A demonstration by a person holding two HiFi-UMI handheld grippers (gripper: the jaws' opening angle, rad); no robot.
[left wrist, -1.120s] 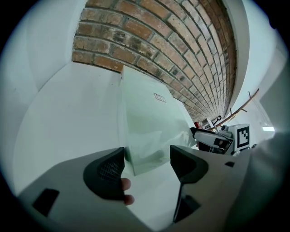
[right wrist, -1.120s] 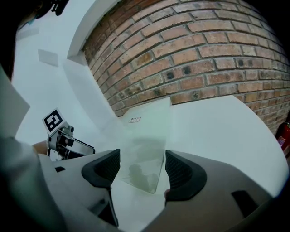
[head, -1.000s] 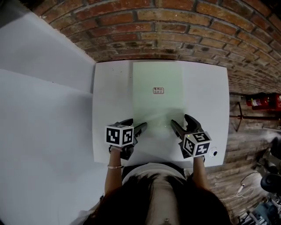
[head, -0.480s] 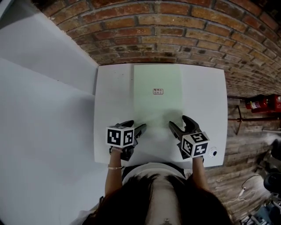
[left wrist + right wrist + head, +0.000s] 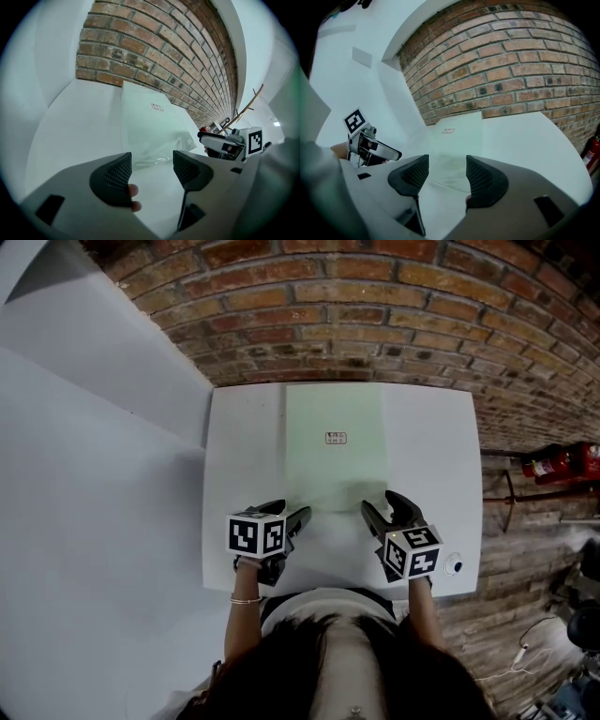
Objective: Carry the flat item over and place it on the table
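Since a second ago my right gripper (image 5: 382,505) has eased back a little toward me, and both sets of jaws have come in from their widest and are closing now, with nothing pinched in either. Otherwise the layout reads the same.

As I judge it, the carrying is done. The flat item (image 5: 336,465), a pale green translucent sheet with a small label (image 5: 337,437), lies spread on the white table (image 5: 239,446); its far end reaches the edge by the brick wall and its near end sits just ahead of my grippers. What is left looks like little more than pulling both grippers clear, though I cannot rule out one more tug to straighten it.

My left gripper (image 5: 152,164) is released. The slightly rumpled near edge of the flat item (image 5: 150,126) shows just beyond its tips, and only bare table lies between the pads. My right gripper (image 5: 443,171) is released too. The near end of the flat item (image 5: 454,140) runs under the gap between its jaws, but neither pad presses on it.
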